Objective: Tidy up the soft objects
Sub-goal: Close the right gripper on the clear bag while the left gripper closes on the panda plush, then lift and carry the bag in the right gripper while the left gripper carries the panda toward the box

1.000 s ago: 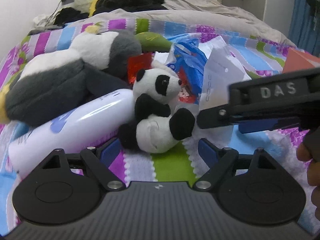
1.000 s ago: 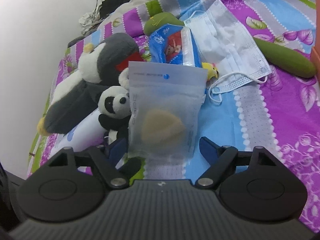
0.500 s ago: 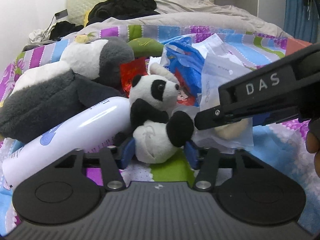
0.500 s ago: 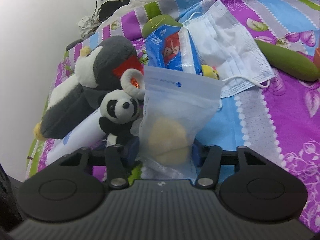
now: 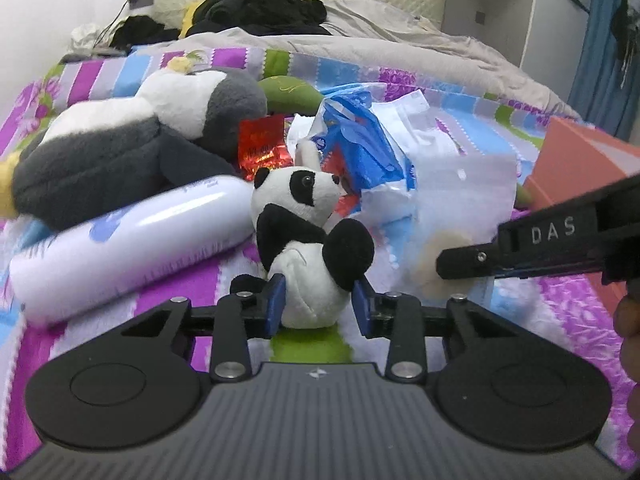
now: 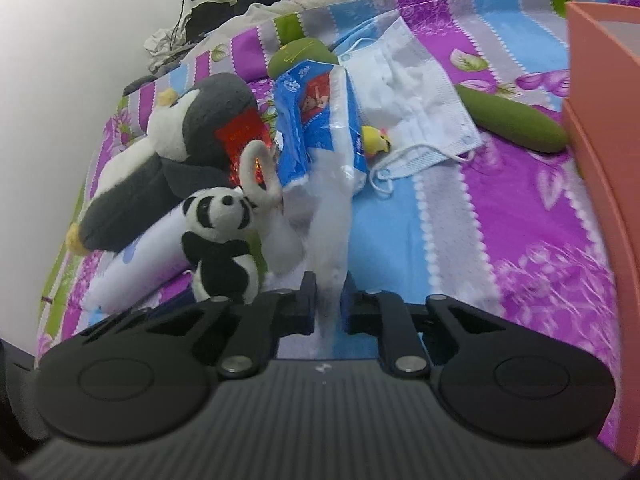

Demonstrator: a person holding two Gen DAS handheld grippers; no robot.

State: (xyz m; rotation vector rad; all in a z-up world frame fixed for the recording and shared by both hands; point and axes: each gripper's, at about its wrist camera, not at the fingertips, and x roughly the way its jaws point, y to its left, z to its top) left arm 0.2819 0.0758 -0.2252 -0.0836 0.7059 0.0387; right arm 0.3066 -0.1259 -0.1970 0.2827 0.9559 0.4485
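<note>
On the striped bedspread, left side first: a grey-and-white plush penguin lies beside a white bottle, both untouched. Just right of them sits the panda plush, black and white, upright, its round white belly squeezed between the blue pads of the left claw, which is closed to the toy's width. Judging by the dented fur it is light and squashy; the belly is the sensible hold, since limbs would stretch. Right again, the right claw is nearly closed, pinching the lower part of a translucent plastic pouch holding a pale round pad. That pouch looks slippery, limp and weightless, so it will droop. Far right stands an orange box
</note>
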